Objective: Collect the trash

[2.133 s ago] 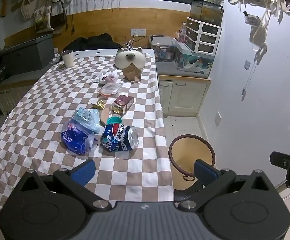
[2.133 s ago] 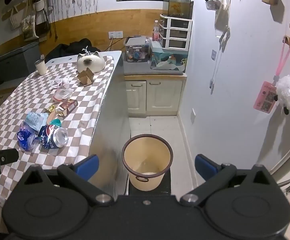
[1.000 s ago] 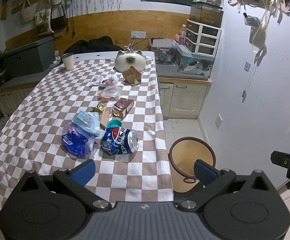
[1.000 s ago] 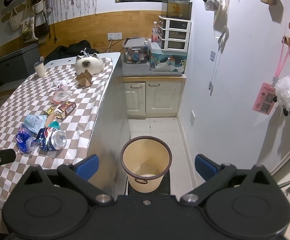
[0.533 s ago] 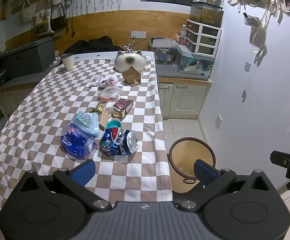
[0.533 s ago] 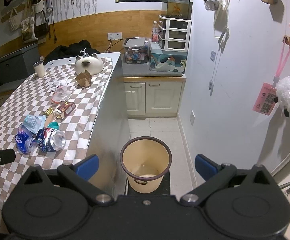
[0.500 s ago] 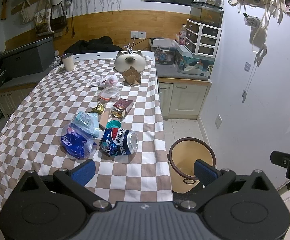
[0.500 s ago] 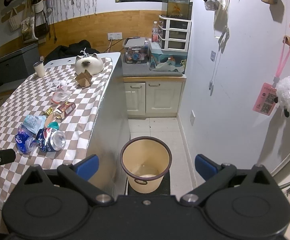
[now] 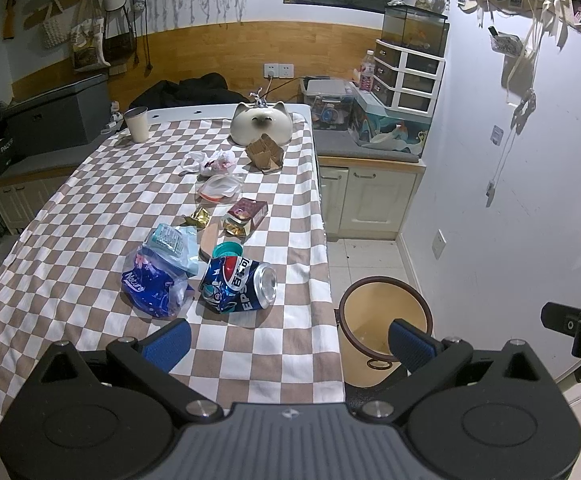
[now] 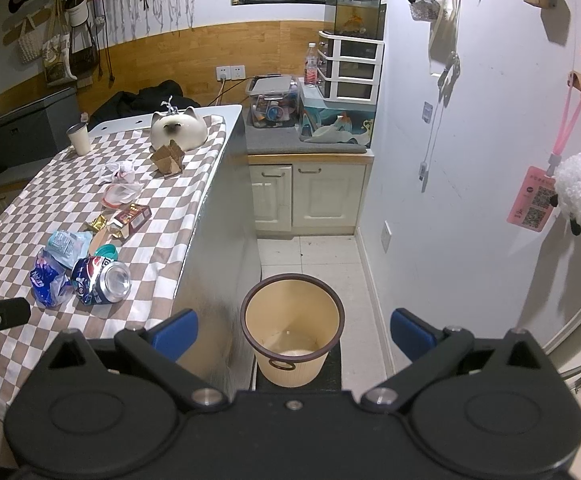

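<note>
While you hold both tools up over the near end of the table, your left gripper (image 9: 288, 338) has its blue fingers (image 9: 168, 340) spread wide with nothing between them, and your right gripper (image 10: 292, 330) is spread the same way and just as empty.

In the left wrist view the trash lies in a loose line up the middle of the checkered tablecloth (image 9: 70, 240). Nearest you, at centre frame, a crushed blue Pepsi can (image 9: 238, 286) lies on its side, its open end turned toward the right. Just beside it on the left sits a crumpled blue plastic bag (image 9: 150, 284), with a pale blue wrapper (image 9: 170, 240) touching its upper edge. A teal cap (image 9: 226, 249) pokes out just above the can. Higher in the frame come a gold foil wrapper (image 9: 199, 218), a small dark red box (image 9: 248, 212), a clear plastic bag (image 9: 220, 188), a white crumpled bag (image 9: 210, 161) and a folded piece of cardboard (image 9: 264, 154). At the far end stand a cat-shaped ceramic piece (image 9: 261, 124) and, toward the upper left, a paper cup (image 9: 136, 124).

The waste bin (image 10: 292, 338) stands on the floor to the right of the table, in the lower middle of the right wrist view, well apart from the trash. It is upright and open, with a dark rim, and your right gripper frames it from above.
</note>
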`<move>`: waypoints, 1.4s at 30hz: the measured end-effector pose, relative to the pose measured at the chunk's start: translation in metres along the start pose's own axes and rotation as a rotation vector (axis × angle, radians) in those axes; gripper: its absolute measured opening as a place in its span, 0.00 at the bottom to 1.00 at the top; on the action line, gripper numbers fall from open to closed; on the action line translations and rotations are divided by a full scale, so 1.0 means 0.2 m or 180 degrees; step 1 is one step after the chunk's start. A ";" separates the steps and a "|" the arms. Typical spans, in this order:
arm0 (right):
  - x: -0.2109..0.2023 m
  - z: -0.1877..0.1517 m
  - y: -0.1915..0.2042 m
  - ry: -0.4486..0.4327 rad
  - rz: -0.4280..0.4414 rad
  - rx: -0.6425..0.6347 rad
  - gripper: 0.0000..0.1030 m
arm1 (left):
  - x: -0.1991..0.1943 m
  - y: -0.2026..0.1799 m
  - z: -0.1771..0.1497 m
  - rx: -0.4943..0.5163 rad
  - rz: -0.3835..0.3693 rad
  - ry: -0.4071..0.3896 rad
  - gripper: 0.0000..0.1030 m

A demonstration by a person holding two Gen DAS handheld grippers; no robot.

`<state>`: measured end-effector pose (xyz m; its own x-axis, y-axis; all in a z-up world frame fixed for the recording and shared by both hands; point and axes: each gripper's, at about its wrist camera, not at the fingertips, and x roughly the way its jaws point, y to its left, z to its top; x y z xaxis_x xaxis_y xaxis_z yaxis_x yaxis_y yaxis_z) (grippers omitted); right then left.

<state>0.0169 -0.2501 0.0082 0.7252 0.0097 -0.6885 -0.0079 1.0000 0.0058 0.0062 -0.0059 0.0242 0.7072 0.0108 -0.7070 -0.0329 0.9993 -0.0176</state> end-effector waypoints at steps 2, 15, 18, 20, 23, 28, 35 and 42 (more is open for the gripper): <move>0.00 -0.01 0.00 -0.0003 0.0000 -0.0001 1.00 | 0.00 0.00 -0.01 0.0001 -0.0002 -0.0001 1.00; 0.01 0.00 -0.02 -0.0008 0.0003 -0.0001 1.00 | -0.01 -0.01 0.02 0.0003 0.0000 -0.0014 1.00; 0.01 0.01 -0.03 -0.0013 0.0006 -0.0005 1.00 | 0.00 -0.01 0.02 0.0002 0.0004 -0.0021 1.00; 0.02 0.01 -0.02 -0.0019 0.0015 -0.0007 1.00 | 0.00 -0.02 0.05 -0.0007 0.0012 -0.0047 1.00; 0.04 0.03 -0.02 -0.0040 0.0030 -0.0018 1.00 | 0.01 -0.03 0.06 -0.0017 0.0026 -0.0072 1.00; 0.02 0.08 -0.09 -0.0104 0.0106 -0.0079 1.00 | 0.01 -0.01 0.04 -0.0119 0.0157 -0.0186 1.00; 0.13 0.11 -0.06 -0.0181 0.0277 -0.0252 1.00 | 0.03 0.10 0.03 -0.0299 0.0443 -0.0269 1.00; 0.23 0.17 0.12 -0.0167 0.0473 -0.0424 1.00 | 0.08 0.31 0.04 -0.0496 0.0676 -0.0238 1.00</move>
<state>0.0739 -0.2257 0.0011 0.7442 0.1606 -0.6483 -0.2058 0.9786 0.0061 0.0212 0.0570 0.0162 0.7228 0.2279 -0.6524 -0.2901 0.9569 0.0129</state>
